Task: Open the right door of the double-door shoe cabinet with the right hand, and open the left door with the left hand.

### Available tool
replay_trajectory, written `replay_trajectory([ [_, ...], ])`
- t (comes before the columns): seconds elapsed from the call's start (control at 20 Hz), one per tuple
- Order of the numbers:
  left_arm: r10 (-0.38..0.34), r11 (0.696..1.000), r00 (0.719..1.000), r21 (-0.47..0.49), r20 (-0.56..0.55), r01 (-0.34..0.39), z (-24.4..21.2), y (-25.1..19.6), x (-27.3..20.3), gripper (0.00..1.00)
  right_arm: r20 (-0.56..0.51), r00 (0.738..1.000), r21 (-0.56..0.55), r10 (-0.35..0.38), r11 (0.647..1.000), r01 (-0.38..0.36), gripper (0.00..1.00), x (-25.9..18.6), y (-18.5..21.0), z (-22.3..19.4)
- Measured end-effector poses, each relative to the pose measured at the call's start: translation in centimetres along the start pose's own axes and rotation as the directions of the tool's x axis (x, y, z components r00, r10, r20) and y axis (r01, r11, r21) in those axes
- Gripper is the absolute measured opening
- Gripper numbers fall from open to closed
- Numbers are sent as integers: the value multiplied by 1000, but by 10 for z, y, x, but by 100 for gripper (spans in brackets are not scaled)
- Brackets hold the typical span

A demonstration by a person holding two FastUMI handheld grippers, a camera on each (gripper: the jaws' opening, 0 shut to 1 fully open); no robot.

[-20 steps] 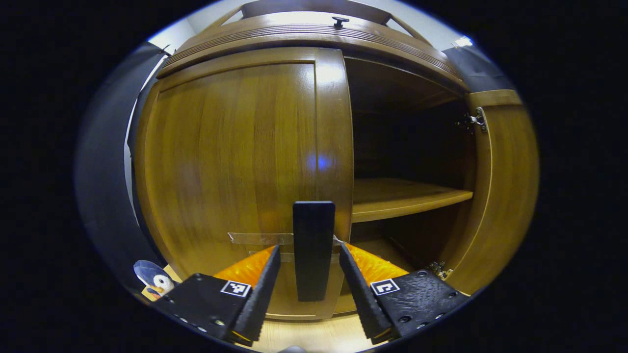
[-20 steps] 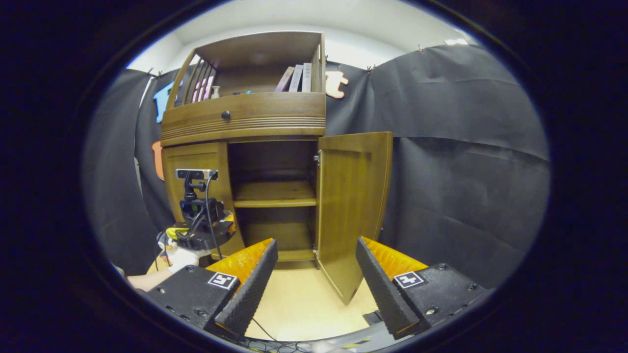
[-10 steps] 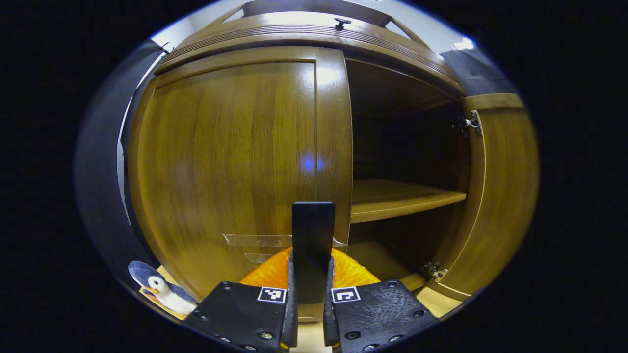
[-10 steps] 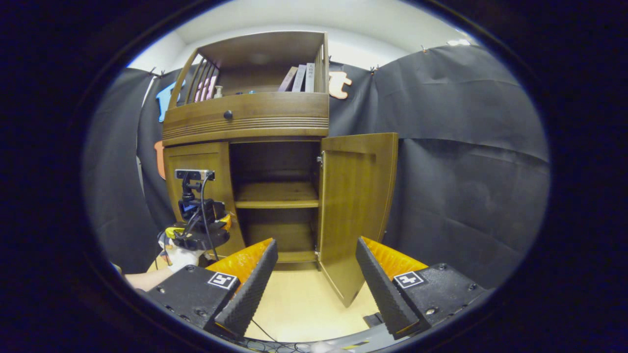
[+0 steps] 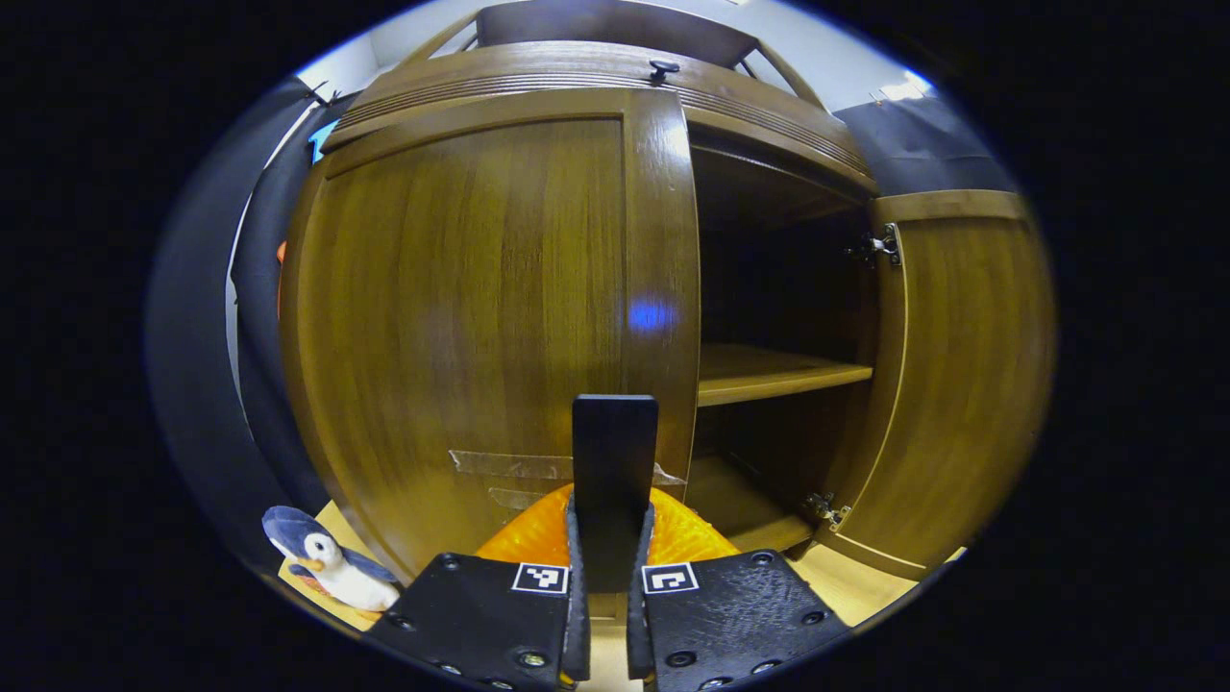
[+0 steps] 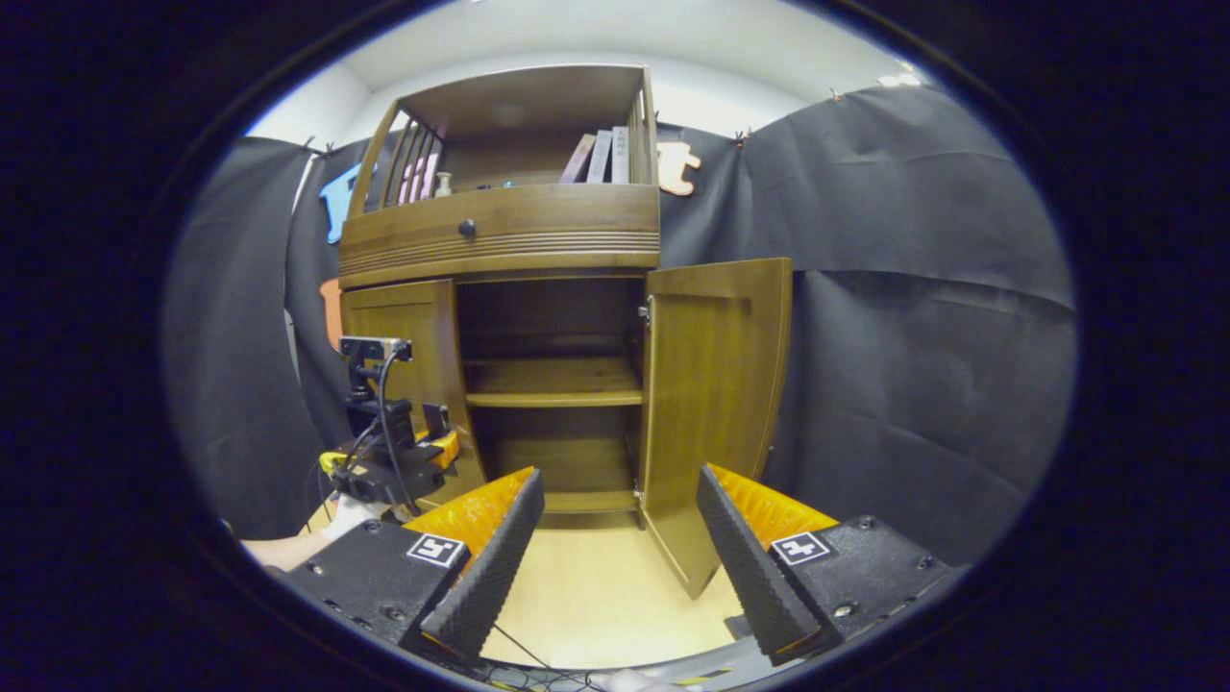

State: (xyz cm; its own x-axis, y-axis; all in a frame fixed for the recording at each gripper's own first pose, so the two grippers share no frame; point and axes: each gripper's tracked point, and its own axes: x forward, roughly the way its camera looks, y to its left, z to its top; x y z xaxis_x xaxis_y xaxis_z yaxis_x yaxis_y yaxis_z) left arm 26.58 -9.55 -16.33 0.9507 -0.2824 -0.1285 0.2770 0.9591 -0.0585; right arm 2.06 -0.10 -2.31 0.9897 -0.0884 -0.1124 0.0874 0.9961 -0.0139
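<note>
Black cloth wall (image 6: 913,288), pale floor (image 6: 596,605), white ceiling (image 6: 596,38).

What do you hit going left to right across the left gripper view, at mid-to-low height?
Penguin plush toy → left door → black door handle held in the left tongs → inner shelf → open right door.

The left gripper (image 5: 606,538) is held level, jaws closed together; the right gripper (image 6: 620,538) is held level, jaws spread wide.
</note>
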Motion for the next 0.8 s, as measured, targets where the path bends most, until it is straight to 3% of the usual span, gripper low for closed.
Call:
replay_trajectory([
  [0.8,50,999,999,-3,-11,-50,-12,42,-101,13,-22,995,23,94,995,-94,100,-16,25,-17],
])
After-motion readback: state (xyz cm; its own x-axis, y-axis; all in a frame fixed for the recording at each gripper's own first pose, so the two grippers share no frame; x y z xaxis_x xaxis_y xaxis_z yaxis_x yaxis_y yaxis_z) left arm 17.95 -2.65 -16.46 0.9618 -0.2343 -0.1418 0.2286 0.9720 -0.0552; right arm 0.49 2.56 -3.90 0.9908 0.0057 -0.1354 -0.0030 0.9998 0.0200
